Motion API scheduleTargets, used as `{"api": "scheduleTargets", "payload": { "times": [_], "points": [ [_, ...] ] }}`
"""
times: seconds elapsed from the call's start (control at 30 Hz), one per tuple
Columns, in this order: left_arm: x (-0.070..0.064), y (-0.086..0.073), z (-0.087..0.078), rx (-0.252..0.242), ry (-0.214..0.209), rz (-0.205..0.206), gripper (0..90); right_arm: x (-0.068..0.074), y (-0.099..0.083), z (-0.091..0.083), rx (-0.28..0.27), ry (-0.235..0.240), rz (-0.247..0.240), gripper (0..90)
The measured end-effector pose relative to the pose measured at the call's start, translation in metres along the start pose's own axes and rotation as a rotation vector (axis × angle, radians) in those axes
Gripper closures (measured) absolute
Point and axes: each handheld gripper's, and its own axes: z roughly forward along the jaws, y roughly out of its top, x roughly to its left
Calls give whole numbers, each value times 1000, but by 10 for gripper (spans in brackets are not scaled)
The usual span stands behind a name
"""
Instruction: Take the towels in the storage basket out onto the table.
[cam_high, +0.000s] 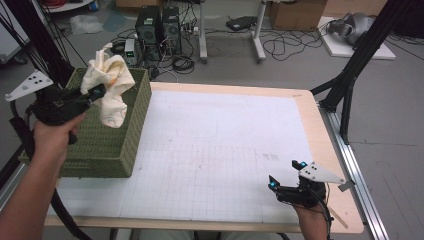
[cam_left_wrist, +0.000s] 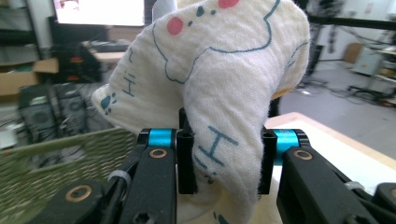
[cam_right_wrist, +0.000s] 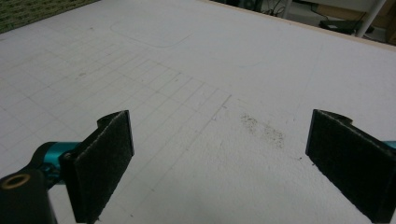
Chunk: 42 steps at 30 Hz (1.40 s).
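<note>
A cream cloth (cam_high: 111, 85) printed with blue outlines, "Hi" letters and pink dots hangs above the green woven basket (cam_high: 110, 145) at the table's left. My left gripper (cam_high: 100, 91) is shut on the cloth (cam_left_wrist: 219, 93), which bunches between its jaws and drapes over them. At the near right of the table, my right gripper (cam_high: 286, 174) stands open just above the white gridded mat (cam_high: 215, 150). Nothing lies between its jaws, and the right gripper (cam_right_wrist: 219, 163) looks down on bare mat (cam_right_wrist: 196, 70).
The basket sits on the table's left edge, and a strip of it (cam_right_wrist: 28, 11) shows far off. A smudge (cam_right_wrist: 261, 128) marks the mat. Computer towers (cam_high: 159, 27), cables and black tripod legs (cam_high: 350, 75) stand beyond the table.
</note>
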Motion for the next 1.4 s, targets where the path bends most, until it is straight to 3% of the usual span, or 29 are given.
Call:
{"api": "scheduleTargets", "payload": {
  "times": [0.33,0.43,0.63,0.7,0.9,1.07,1.2,1.4],
  "points": [
    [-41,-3,29,22,-138,28,700,-2,-1,0,-4,9,17,68],
    [-55,-8,40,34,-180,36,699,0,-1,3,27,16,20,68],
    [-84,-23,66,78,-276,56,698,0,1,5,24,15,7,68],
    [-88,-27,70,87,-288,59,698,0,0,5,29,15,1,68],
    [-116,-51,93,136,-370,67,696,1,2,6,22,18,1,69],
    [-140,-77,112,180,-433,68,695,1,2,8,35,26,47,70],
    [-153,-93,122,219,-475,66,694,0,3,6,25,1,8,70],
    [-175,-126,137,299,-556,64,691,0,3,8,27,6,14,69]
  ]
}}
